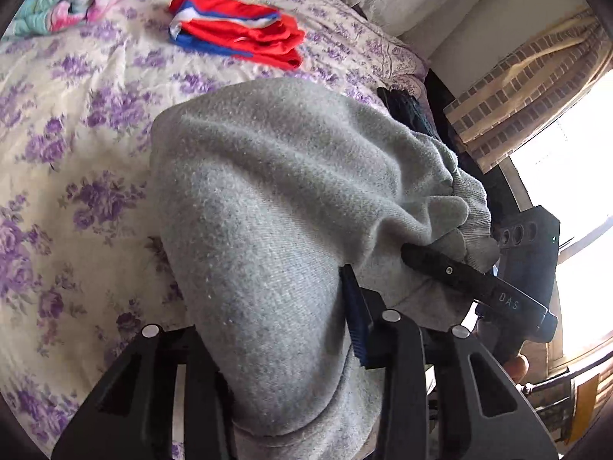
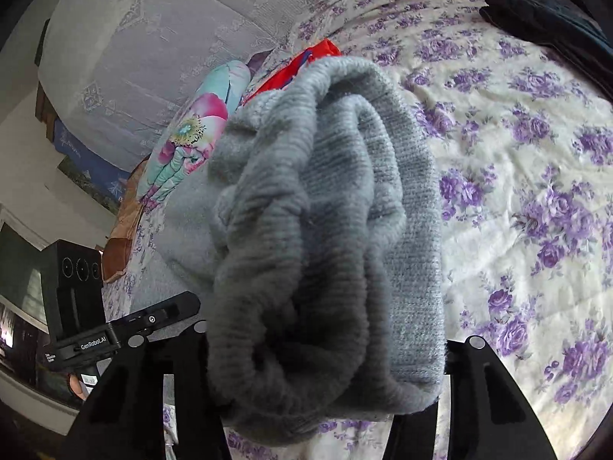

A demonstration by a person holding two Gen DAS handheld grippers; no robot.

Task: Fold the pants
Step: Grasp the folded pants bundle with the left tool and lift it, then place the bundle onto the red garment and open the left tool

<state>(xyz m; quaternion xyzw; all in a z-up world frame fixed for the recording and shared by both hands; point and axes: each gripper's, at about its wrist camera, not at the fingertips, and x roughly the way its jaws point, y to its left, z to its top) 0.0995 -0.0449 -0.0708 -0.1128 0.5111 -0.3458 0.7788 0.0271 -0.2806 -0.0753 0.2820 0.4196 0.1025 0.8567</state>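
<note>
Grey fleece pants [image 1: 268,199] hang bunched between both grippers above a bed. My left gripper [image 1: 291,345] is shut on the grey cloth, which drapes over and hides its fingertips. My right gripper [image 2: 325,364] is shut on the ribbed grey waistband or cuff [image 2: 325,211], which fills the middle of the right wrist view. In the left wrist view the right gripper [image 1: 471,280] shows at the right, pinching the same cloth. In the right wrist view the left gripper's body [image 2: 115,333] shows at the lower left.
The bed has a cream sheet with purple flowers [image 1: 76,153] [image 2: 536,153]. Folded red, white and blue shorts [image 1: 237,30] lie at the far side. A flowered quilt [image 2: 191,134] and a dark garment [image 2: 548,19] lie at the bed's edges. A curtained window [image 1: 555,134] is at the right.
</note>
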